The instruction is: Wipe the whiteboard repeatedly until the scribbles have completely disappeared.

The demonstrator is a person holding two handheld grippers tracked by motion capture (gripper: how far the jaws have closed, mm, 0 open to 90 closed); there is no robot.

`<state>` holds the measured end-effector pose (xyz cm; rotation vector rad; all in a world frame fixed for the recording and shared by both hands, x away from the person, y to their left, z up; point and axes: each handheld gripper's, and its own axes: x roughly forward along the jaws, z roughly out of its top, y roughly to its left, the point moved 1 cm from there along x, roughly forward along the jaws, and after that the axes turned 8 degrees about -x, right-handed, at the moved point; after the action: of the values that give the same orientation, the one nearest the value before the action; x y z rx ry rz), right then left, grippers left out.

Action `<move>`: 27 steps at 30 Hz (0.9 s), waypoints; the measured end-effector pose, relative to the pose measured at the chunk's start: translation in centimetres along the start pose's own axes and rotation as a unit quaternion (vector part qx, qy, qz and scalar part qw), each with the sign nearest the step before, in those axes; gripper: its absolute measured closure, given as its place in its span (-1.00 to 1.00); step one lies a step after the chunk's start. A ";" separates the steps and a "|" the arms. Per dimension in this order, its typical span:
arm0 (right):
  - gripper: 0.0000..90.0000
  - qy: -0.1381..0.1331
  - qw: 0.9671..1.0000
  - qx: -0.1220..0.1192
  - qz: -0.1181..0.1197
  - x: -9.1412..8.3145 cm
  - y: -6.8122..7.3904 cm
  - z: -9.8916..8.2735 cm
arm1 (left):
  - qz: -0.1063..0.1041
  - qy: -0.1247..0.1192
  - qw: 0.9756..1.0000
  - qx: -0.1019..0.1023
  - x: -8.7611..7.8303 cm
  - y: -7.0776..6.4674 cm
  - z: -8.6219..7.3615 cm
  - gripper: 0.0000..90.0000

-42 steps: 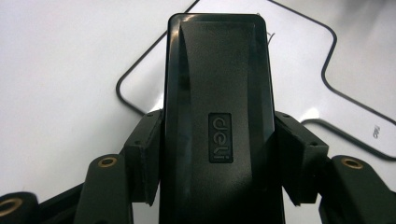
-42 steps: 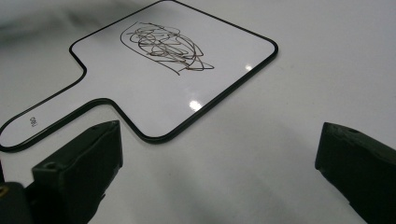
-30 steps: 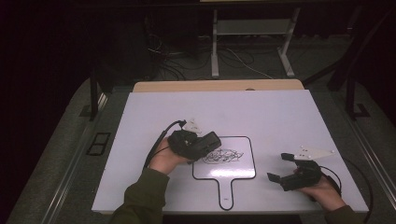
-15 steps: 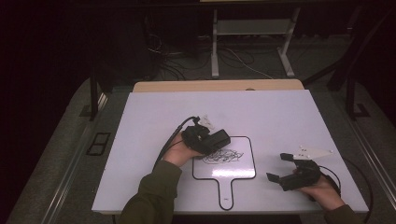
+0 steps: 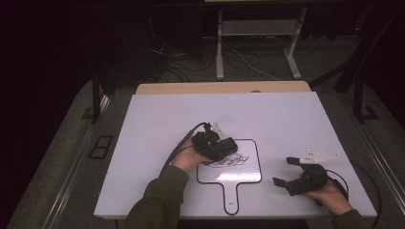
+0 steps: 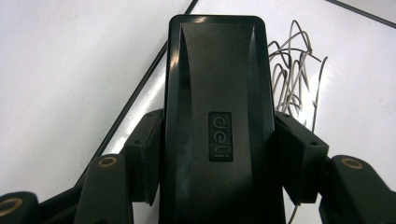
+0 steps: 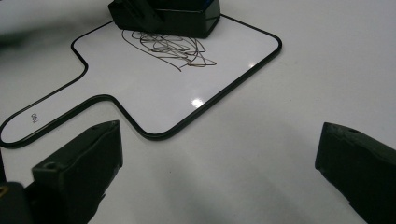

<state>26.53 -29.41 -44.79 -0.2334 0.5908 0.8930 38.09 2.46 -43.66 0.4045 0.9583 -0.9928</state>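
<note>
A small white paddle-shaped board [image 5: 239, 174] with a black rim lies on the table, with a dark scribble [image 5: 229, 161] on its upper part. My left gripper [image 5: 217, 145] is shut on a black "deli" eraser [image 6: 217, 116]. The eraser sits low over the board's upper left corner, at the edge of the scribble [image 6: 292, 79]. My right gripper [image 5: 282, 171] rests on the table to the right of the board, jaws wide open with nothing between them. In the right gripper view [image 7: 219, 163] the board [image 7: 140, 93], the scribble [image 7: 170, 49] and the eraser [image 7: 187, 14] lie ahead.
The board lies on a large white tabletop [image 5: 191, 114] with a wooden strip [image 5: 219, 87] along its far edge. Beyond the table, cables and a metal stand [image 5: 219, 47] sit on the dark floor. A black cable [image 5: 179, 143] trails from my left gripper.
My left gripper has moved right and down with the eraser, from beside the board's left edge onto its upper left corner. The right gripper has stayed put.
</note>
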 end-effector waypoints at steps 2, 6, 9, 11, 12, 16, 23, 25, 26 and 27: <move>-1.00 0.001 1.000 0.000 0.000 0.0 0.0 0.0 | 0.003 0.001 1.000 0.003 0.0 -0.1 0.0 -0.13; -1.00 0.000 1.000 0.000 0.000 0.0 0.0 0.0 | 0.005 0.001 1.000 0.005 0.0 -0.1 0.0 -0.13; -1.00 0.001 1.000 0.001 0.000 0.0 0.0 0.0 | 0.005 0.001 1.000 0.004 0.0 -0.1 0.0 -0.13; -1.00 0.002 1.000 0.000 0.000 0.0 0.0 0.0 | 0.004 0.002 1.000 0.005 0.0 -0.2 0.0 -0.13; -1.00 0.002 1.000 0.000 0.000 0.1 0.0 0.0 | 0.005 0.003 1.000 0.006 0.0 -0.2 0.0 -0.13; -1.00 0.002 1.000 0.001 0.001 0.1 0.0 0.0 | 0.004 0.006 1.000 0.013 0.1 -0.7 0.0 -0.13; -1.00 0.003 1.000 0.001 0.001 0.1 0.0 -0.1 | 0.001 0.010 1.000 0.026 0.2 -1.6 0.1 -0.13; -1.00 0.004 1.000 0.001 0.001 0.1 0.0 -0.1 | -0.001 0.010 1.000 0.026 0.2 -2.0 0.1 -0.13; -1.00 0.004 1.000 0.000 0.001 0.1 0.0 -0.1 | -0.001 0.009 1.000 0.028 0.3 -2.2 0.1 -0.13; -1.00 0.004 1.000 0.000 0.001 0.1 0.0 -0.1 | -0.003 0.013 0.999 0.033 0.2 -2.3 0.1 -0.13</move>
<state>26.57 -29.39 -44.90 -0.2355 0.5988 0.8948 36.24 1.08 -43.53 0.4705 0.9535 -1.0286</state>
